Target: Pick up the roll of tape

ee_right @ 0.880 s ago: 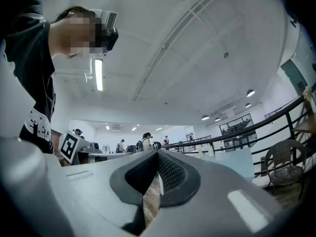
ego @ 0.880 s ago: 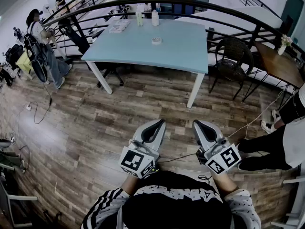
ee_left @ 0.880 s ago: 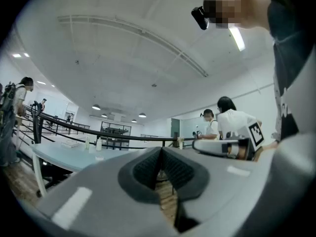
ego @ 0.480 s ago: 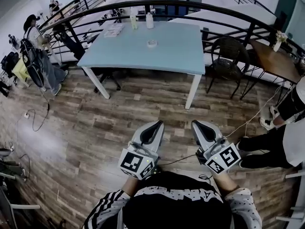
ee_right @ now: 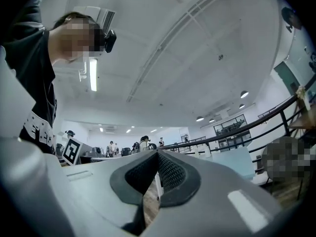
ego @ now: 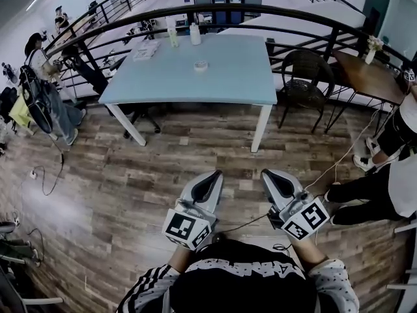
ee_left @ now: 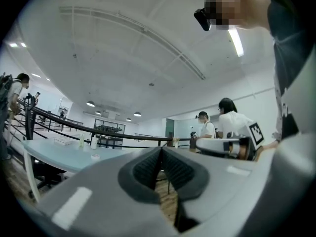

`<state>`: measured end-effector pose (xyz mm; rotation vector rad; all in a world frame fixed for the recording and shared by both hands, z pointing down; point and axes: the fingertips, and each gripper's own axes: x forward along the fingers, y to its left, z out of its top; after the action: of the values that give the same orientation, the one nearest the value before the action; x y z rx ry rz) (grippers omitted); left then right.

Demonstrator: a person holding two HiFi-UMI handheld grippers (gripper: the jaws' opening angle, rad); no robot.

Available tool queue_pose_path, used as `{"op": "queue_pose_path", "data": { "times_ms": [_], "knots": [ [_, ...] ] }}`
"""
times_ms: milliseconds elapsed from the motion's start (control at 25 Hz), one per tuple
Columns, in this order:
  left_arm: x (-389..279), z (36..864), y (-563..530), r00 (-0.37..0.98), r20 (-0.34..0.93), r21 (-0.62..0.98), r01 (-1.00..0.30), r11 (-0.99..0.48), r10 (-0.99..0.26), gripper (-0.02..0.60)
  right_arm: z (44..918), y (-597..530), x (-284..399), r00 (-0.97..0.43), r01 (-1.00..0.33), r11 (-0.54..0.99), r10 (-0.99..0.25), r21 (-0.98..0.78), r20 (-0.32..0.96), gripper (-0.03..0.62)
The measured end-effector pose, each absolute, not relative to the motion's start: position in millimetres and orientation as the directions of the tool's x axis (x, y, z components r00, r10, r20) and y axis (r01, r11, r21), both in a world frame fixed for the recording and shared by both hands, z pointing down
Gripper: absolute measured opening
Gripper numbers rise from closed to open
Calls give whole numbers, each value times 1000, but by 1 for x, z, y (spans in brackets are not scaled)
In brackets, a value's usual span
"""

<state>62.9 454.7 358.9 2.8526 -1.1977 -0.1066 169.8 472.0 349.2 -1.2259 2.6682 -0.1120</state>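
A small white roll of tape (ego: pixel 201 65) lies on the light blue table (ego: pixel 221 83) far ahead, across the wooden floor; it shows tiny on that table (ee_left: pixel 54 154) in the left gripper view as the roll of tape (ee_left: pixel 95 156). My left gripper (ego: pixel 215 174) and right gripper (ego: pixel 267 173) are held close to my body, side by side, both shut with nothing between their pads. Both are far from the tape. In the left gripper view the jaws (ee_left: pixel 161 149) meet at the tip; the right gripper (ee_right: pixel 158 153) looks the same.
Two bottles (ego: pixel 172 36) and papers (ego: pixel 146 49) stand at the table's far side. A dark railing (ego: pixel 273 15) curves behind it. A wicker chair (ego: pixel 305 77) and a brown side table (ego: pixel 371 77) sit right. People stand at left (ego: pixel 39 77) and right (ego: pixel 397 175). Cables (ego: pixel 45 175) cross the floor.
The table and tape have shifted left and slightly up in the head view as my view turned. Both grippers keep their place by my body and stay shut.
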Motion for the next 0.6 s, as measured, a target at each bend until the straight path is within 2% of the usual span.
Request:
{"op": "queue_pose_path", "data": {
  "times_ms": [600],
  "knots": [
    [1, 370, 438, 702, -48, 98, -705, -702, -711, 0, 359, 452, 113, -634, -743, 644, -765, -183, -116, 2]
  ]
}}
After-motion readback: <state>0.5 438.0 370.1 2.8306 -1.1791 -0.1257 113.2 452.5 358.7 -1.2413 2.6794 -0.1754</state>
